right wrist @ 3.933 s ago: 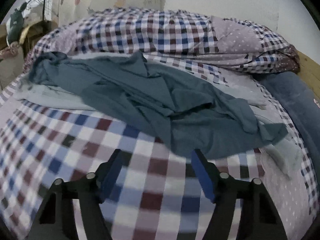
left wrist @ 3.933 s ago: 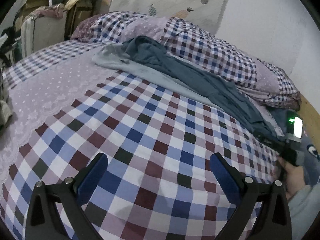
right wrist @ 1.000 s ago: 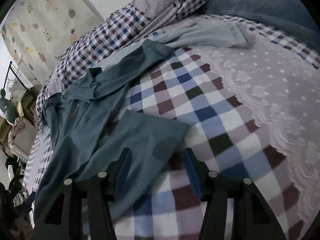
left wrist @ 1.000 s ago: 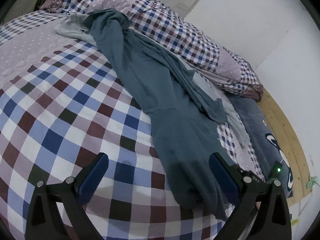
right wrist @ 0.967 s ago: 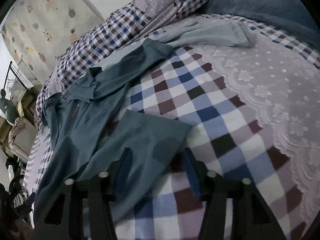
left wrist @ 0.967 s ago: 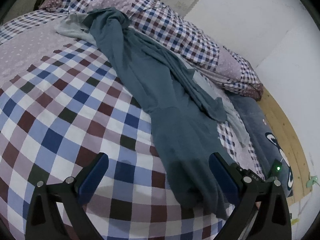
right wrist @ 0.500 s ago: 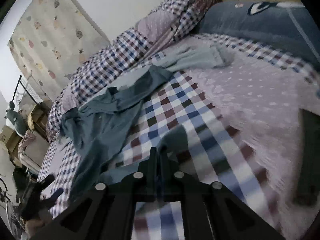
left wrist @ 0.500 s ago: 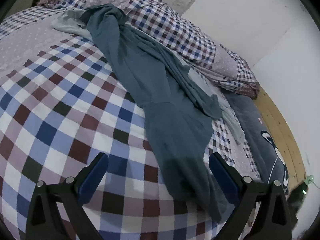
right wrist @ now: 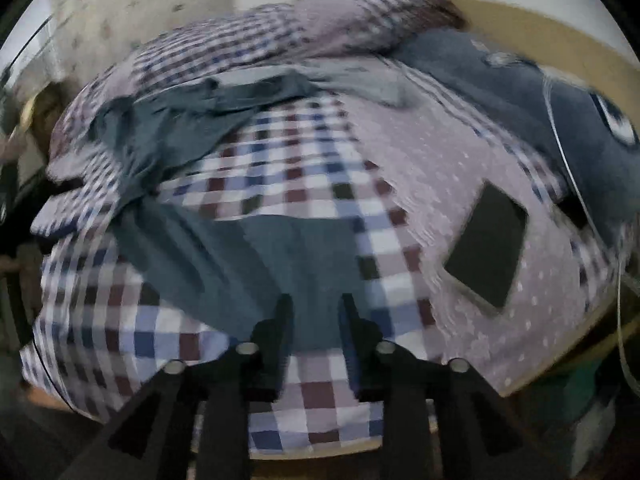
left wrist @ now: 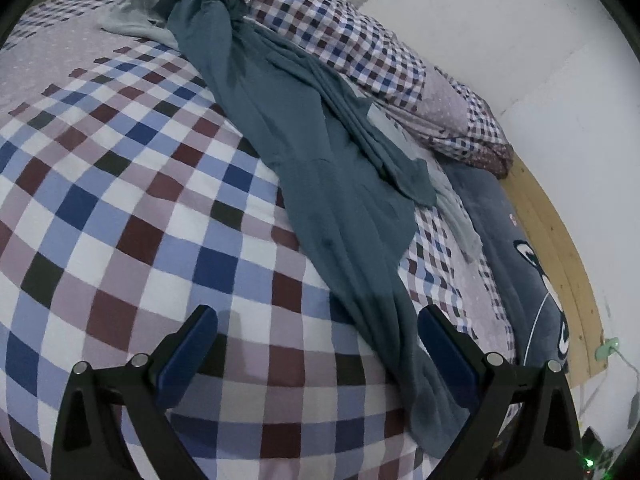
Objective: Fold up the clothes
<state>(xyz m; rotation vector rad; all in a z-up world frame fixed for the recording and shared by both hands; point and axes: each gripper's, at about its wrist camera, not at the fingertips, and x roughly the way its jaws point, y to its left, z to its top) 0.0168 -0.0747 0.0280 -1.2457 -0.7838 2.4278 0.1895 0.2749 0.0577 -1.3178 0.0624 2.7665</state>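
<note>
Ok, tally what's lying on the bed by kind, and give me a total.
Garments: 2, teal garment and pale grey garment
Quilts: 1, checked quilt bunched along the wall
Pillows: 1, dark blue pillow
Flat dark slabs: 1, dark slab, maybe a tablet
Total: 5

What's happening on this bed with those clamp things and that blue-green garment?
A person is folding clothes with a hand-held gripper in each hand. A long teal garment lies stretched across the checked bedspread, not yet folded. The left gripper hovers above the near end of the garment with its jaws wide apart, holding nothing. The right gripper is above another part of the garment; its jaws are opening, and the blurred view shows nothing pinched between them. A dark flat rectangle lies on the bed nearby.
</note>
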